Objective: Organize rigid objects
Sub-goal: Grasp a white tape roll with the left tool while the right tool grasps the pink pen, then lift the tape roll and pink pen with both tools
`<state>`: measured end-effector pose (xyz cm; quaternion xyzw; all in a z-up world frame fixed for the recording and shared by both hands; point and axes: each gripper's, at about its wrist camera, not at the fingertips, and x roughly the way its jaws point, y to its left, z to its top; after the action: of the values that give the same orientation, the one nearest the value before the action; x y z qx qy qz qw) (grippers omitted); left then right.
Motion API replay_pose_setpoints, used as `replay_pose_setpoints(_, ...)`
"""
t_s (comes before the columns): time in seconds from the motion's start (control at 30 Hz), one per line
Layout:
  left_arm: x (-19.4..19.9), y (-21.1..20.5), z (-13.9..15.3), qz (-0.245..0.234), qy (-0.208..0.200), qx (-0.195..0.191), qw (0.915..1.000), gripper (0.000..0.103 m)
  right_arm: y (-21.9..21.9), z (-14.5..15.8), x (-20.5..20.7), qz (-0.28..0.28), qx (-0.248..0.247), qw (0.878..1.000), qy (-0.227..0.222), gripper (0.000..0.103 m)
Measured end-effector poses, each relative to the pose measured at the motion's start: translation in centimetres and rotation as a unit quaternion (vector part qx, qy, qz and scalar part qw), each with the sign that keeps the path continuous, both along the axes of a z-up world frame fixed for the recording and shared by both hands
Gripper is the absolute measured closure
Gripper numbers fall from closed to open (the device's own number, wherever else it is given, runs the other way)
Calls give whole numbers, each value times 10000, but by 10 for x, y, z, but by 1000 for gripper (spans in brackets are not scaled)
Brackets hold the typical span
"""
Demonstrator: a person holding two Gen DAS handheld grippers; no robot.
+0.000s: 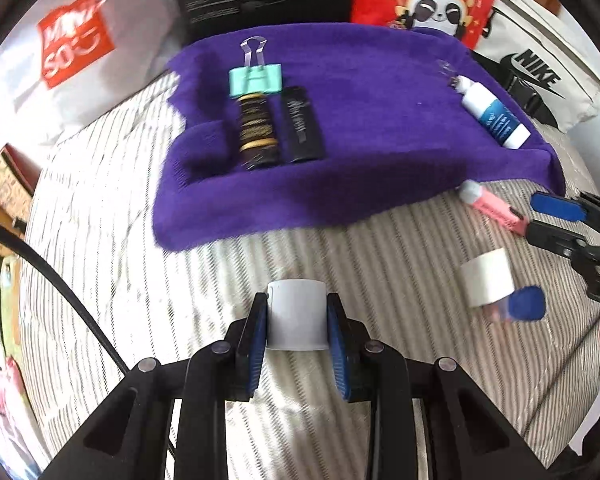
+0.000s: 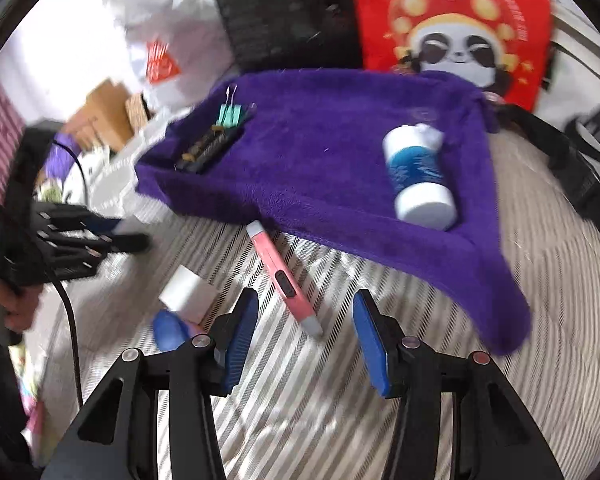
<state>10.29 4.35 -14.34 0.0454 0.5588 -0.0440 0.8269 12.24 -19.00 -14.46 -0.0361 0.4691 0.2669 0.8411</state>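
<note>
I count 4 items already on the purple towel (image 1: 340, 128), my left claw (image 1: 298, 320) clamps a white cap (image 1: 296, 312), my right claw (image 2: 306, 332) gapes over the pink pen (image 2: 284, 276) left on the bed (image 1: 180, 300).

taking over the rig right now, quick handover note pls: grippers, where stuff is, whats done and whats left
Left gripper: shut on a white cylinder, held above the striped bedding.
Right gripper: open, empty, its fingers either side of the pink pen, not gripping it.
On the purple towel: teal binder clip, black-and-gold cylinder and black lighter-like piece side by side; white-and-blue bottle near the right edge.
Off the towel, on the bedding: the pink pen, a white block with a blue item beside it.
Left to do, probably: place the white cylinder, then the pen, block and blue item.
</note>
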Motion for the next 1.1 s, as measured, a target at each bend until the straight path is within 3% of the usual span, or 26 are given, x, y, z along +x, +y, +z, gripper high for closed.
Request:
replay_pose_setpoints(0.13,-7,14,0,110,-32,-212,9997,76,18,-8,5,344,-238,9990,-151,60)
replay_pose_setpoints(0.23,-12,24,2,150,-29,-297,9994,76,28,-12,7,489,-474,9971,-342,70)
replay_pose_setpoints(0.3,-15,29,3,145,-38,-329,9993,76,32,-13,7,542,-583,9958,-442,84)
replay_pose_setpoints(0.43,-15,29,2,193,-95,-346,9992,76,26,-11,6,420,-492,9976,-251,91)
replay_pose_setpoints(0.77,-16,16,0,259,-172,-298,9991,76,4,-11,-27,72,-534,9985,57,91)
replay_pose_setpoints(1.1,-17,17,-2,347,-302,-405,9981,76,15,-12,-35,23,-924,9955,-220,90)
